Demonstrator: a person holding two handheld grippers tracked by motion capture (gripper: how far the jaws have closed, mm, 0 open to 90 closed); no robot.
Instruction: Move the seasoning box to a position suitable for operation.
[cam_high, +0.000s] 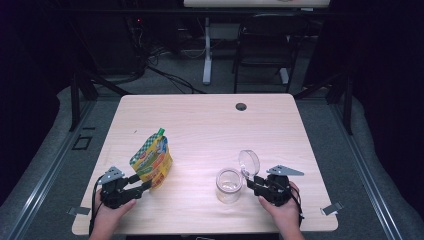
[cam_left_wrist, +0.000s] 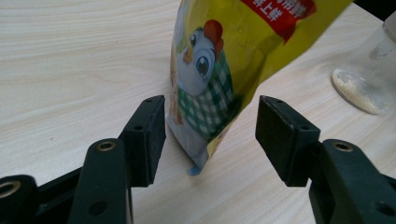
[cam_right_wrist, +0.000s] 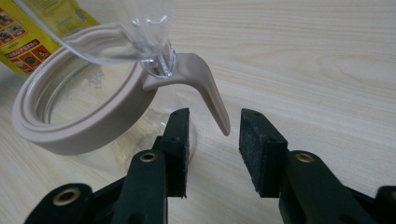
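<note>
A yellow stand-up pouch (cam_high: 152, 160) with a green spout and a cartoon chick stands left of centre on the table. My left gripper (cam_high: 143, 182) is open around its lower end. In the left gripper view the pouch (cam_left_wrist: 210, 70) sits between the two pads with a gap on each side. A clear glass jar (cam_high: 229, 185) stands at the right with its clear lid (cam_high: 249, 162) flipped up. My right gripper (cam_high: 251, 183) is open just right of the jar. In the right gripper view the beige rim (cam_right_wrist: 70, 140) has a tab (cam_right_wrist: 210, 93) that hangs between the jaws, untouched.
The light wooden table (cam_high: 200, 125) has a cable hole (cam_high: 241, 106) near its far edge. A black chair (cam_high: 265, 45) and a white desk leg (cam_high: 206, 50) stand on the floor beyond it. The jar (cam_left_wrist: 369, 79) is off to the right in the left gripper view.
</note>
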